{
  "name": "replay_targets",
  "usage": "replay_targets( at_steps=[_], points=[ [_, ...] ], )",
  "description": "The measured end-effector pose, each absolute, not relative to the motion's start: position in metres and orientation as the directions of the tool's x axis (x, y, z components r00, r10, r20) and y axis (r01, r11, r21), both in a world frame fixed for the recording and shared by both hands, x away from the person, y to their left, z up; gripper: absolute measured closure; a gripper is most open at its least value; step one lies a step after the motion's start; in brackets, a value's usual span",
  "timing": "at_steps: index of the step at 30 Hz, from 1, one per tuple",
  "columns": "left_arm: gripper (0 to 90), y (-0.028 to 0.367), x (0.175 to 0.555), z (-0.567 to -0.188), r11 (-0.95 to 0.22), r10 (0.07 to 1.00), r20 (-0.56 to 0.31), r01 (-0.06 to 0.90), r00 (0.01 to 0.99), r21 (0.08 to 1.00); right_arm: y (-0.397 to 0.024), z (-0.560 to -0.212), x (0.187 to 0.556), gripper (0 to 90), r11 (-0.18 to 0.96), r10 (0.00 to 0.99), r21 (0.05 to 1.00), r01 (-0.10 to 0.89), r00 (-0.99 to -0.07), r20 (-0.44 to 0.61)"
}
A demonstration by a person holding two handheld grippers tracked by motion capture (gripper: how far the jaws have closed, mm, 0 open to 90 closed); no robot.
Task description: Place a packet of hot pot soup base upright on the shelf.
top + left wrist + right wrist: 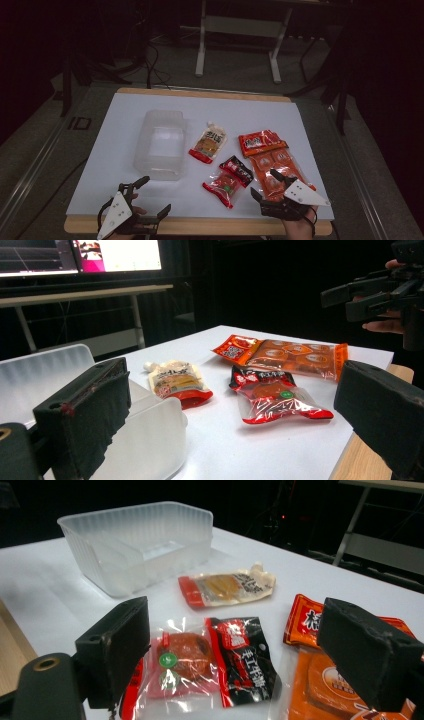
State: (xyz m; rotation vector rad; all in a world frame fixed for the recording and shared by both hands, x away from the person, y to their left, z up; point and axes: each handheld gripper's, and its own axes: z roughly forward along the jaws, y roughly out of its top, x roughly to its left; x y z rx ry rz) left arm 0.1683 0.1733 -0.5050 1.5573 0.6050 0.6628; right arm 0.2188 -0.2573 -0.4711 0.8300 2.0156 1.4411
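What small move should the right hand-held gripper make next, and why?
Probably lower the right hand-held gripper onto the red and black snack packet and close on it. Its jaws stand open and empty just above that packet, and the clear plastic tub is empty, while all three packets lie loose on the white table.

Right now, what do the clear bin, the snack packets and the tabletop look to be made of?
Bin: translucent frosted plastic, thin ribbed walls, the table shows through.
Red-and-black packet: glossy clear plastic film with crinkled highlights, contents visible.
Orange packet: shiny printed film, likely plastic.
Cream pouch: glossy film, red bottom edge.
Tabletop: matte white surface over a wood-look edge; laminate probably.
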Motion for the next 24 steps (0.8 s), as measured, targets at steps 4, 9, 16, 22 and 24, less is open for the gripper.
replay_targets(
  at_steps=[4, 9, 16, 22, 24],
  points=[
    [2.2, 0.173, 0.168, -0.505, -0.080, 0.710, 0.054, 0.003, 0.702, 0.997, -0.259, -0.471, 0.219, 13.7, 0.243, 0.735, 0.953, 0.182, -0.675, -0.059],
    [2.2, 0.173, 0.168, -0.505, -0.081, 0.711, 0.062, -0.005, 0.701, 0.997, -0.260, -0.469, 0.219, 13.6, 0.257, 0.726, 0.955, 0.147, -0.681, -0.091],
    [2.2, 0.173, 0.169, -0.506, -0.077, 0.710, 0.053, 0.003, 0.702, 0.997, -0.256, -0.462, 0.216, 11.8, 0.256, 0.682, 0.944, 0.207, -0.731, -0.025],
    [2.2, 0.171, 0.167, -0.501, -0.076, 0.683, 0.018, 0.046, 0.730, 0.996, -0.249, -0.437, 0.206, 11.1, 0.277, 0.623, 0.949, 0.149, -0.780, -0.059],
    [2.2, 0.170, 0.166, -0.500, -0.069, 0.677, 0.005, 0.056, 0.736, 0.996, -0.251, -0.428, 0.207, 10.8, 0.277, 0.616, 0.954, 0.117, -0.783, -0.082]
  ],
)
